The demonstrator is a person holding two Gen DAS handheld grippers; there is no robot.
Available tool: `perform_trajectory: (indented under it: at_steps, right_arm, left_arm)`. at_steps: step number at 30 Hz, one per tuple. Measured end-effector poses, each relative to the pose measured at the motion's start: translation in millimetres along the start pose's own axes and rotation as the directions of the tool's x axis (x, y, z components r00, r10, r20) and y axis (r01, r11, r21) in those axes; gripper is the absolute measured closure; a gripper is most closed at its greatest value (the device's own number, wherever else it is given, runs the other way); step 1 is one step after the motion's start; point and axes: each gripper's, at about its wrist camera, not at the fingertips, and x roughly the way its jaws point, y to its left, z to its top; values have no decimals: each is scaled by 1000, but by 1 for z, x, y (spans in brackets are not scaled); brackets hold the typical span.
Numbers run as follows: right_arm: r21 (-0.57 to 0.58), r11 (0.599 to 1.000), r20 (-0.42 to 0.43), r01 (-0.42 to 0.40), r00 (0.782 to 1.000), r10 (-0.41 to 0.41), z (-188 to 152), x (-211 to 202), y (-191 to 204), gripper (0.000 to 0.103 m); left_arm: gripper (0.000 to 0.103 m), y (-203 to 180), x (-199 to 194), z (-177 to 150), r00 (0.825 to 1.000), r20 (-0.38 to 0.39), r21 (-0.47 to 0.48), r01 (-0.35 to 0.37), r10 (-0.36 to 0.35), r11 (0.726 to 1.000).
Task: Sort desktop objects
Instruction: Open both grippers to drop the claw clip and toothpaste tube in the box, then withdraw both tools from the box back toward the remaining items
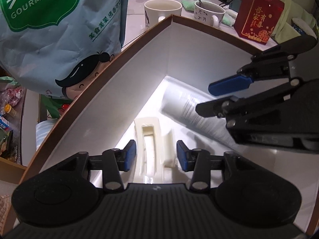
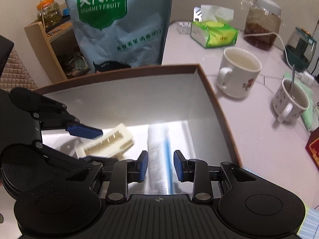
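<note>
An open box with a brown rim (image 1: 127,49) (image 2: 211,91) and white walls takes up the middle of both views. My left gripper (image 1: 156,156) (image 2: 95,145) is inside it, shut on a cream plastic piece (image 1: 148,139) (image 2: 107,142) with a slotted recess, held tilted just above the floor. A white plastic-wrapped roll (image 1: 185,109) (image 2: 157,149) with a blue stripe lies on the box floor near the far corner. My right gripper (image 2: 161,166) (image 1: 206,99) hovers over that roll, open, one blue pad on each side and nothing gripped.
A tall blue snack bag (image 1: 59,29) (image 2: 119,25) stands against the box's far wall. Two white mugs (image 2: 237,71) (image 2: 291,101), one with a spoon, a tissue pack (image 2: 215,33), jars (image 2: 261,23), a red carton (image 1: 259,18) and a green cloth (image 1: 189,5) crowd the desk.
</note>
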Motion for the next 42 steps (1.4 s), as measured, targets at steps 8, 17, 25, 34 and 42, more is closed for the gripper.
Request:
perform_trajectory:
  at_steps: [8,17,25,34,42]
  right_arm:
    - [-14,999,26,-37,999,37,-10,-33,7,39]
    - [108,994,2,-25,1000,24,-24,-62,10,39]
    - [168,986,-5,-13,1000,14,-40,-79,16,38]
    - [181,983,8,5,1000,-6,-54,-100,28,38]
    - [186,983,33,10,999,-16,-64,-121,42,38]
  left_arm:
    - [48,5,-18,-11,1000,-10,-19,-19,19,1000]
    - [42,6,-56,-26,999,-1,-55,-54,54,997]
    - [33,-4,-86,-37,994,26,-60,-101,103,993]
    - [28,-16,-121,-52,988,67,-68,-136,140,988]
    - [27,-24,-146,-68,981,97,-80,-162,170,984]
